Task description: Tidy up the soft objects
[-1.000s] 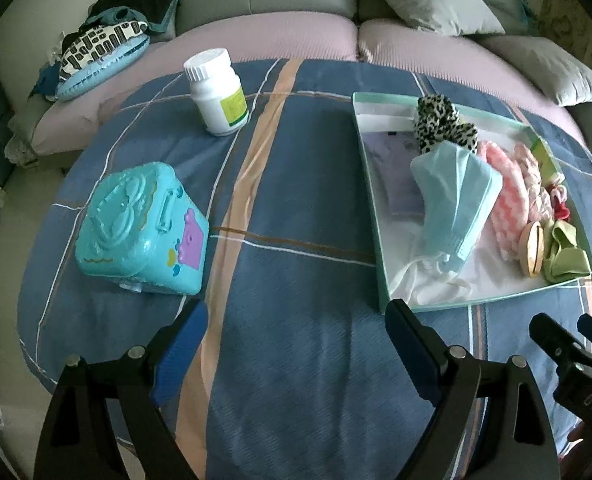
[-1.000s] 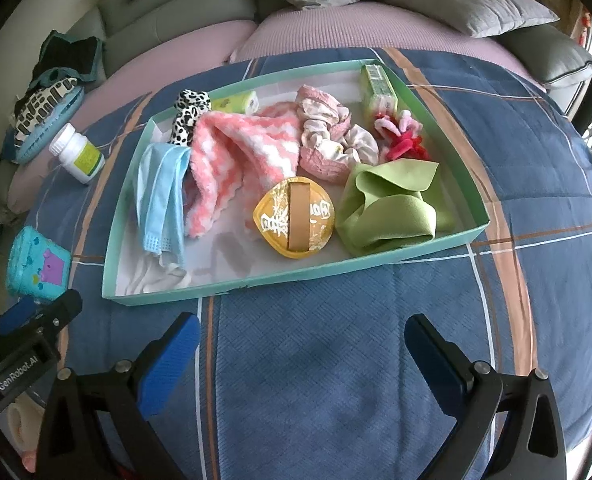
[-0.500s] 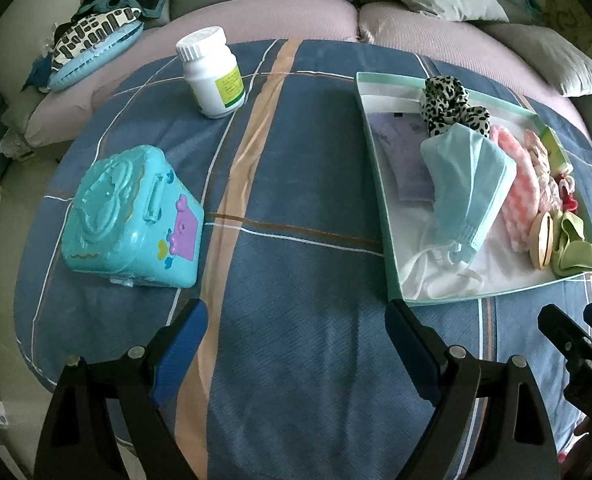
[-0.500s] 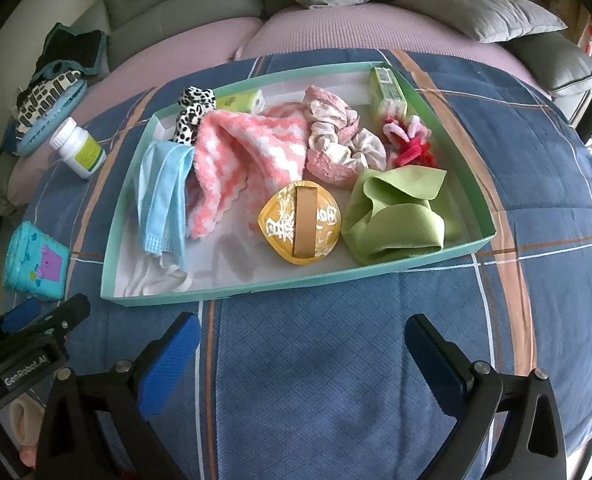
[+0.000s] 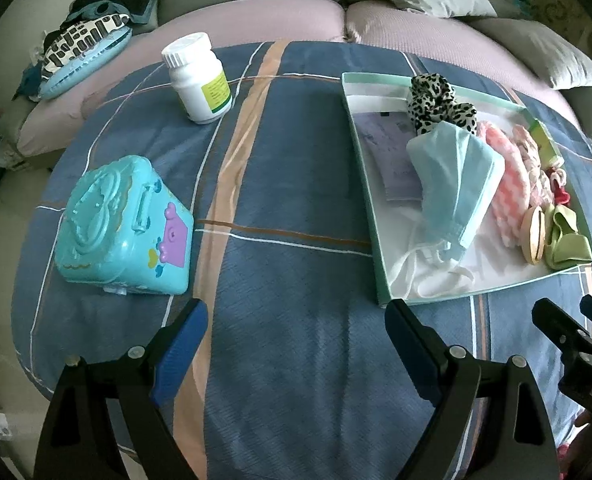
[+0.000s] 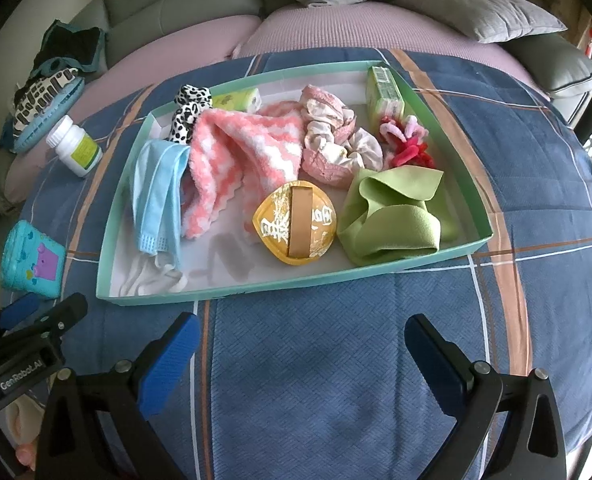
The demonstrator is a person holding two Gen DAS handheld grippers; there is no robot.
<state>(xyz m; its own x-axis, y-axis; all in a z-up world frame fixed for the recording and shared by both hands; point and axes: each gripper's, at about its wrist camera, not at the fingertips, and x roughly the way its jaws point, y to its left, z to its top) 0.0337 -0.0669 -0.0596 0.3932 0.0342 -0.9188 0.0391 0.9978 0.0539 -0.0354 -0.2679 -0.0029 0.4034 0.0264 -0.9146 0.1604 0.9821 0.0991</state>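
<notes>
Green-rimmed tray [image 6: 447, 258] on blue plaid bedspread [image 6: 335, 360] holds mask [image 6: 156, 196], towel [image 6: 236, 152], green cloth [image 6: 387, 216] | left gripper [image 5: 296, 344] jaws apart, empty | right gripper [image 6: 301, 356] jaws apart, empty

The lettering "GenRobot.AI" stands in white on the black body of the left gripper [image 6: 42, 322], seen at the near left edge of the right wrist view. The round yellow packet [image 6: 295, 222] in the green tray [image 6: 447, 246] bears large white characters on either side of its brown band, but they cannot be read with certainty. The green label on the white bottle [image 5: 198, 78], far left on the bedspread, is too small to read.
</notes>
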